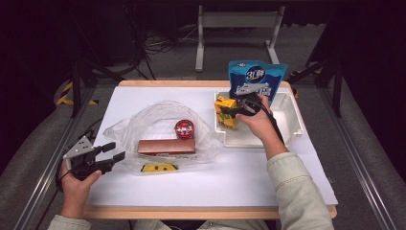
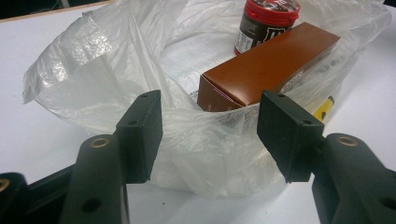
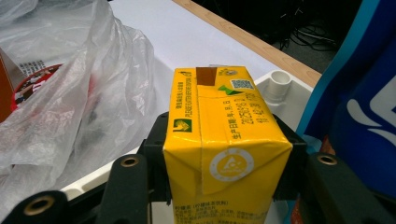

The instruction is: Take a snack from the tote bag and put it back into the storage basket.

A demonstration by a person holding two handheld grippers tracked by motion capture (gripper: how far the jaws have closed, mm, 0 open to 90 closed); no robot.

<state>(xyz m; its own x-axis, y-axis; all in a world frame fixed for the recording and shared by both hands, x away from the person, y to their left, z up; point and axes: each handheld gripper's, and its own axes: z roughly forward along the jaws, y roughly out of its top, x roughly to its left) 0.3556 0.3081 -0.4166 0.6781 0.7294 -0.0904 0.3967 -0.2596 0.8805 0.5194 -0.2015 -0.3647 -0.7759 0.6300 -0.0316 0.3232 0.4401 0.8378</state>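
My right gripper is over the left end of the white tray, shut on a yellow drink carton. In the right gripper view the pads press both sides of the carton, which is held end-on. My left gripper rests at the table's front left, open. In the left gripper view its jaws stand wide apart just before the rim of a clear plastic bag. The bag holds a brown box and a red-lidded jar.
A blue snack pouch stands upright at the tray's back edge, right behind my right gripper. A small yellow packet lies at the bag's front edge. The table's wooden rim runs along the front.
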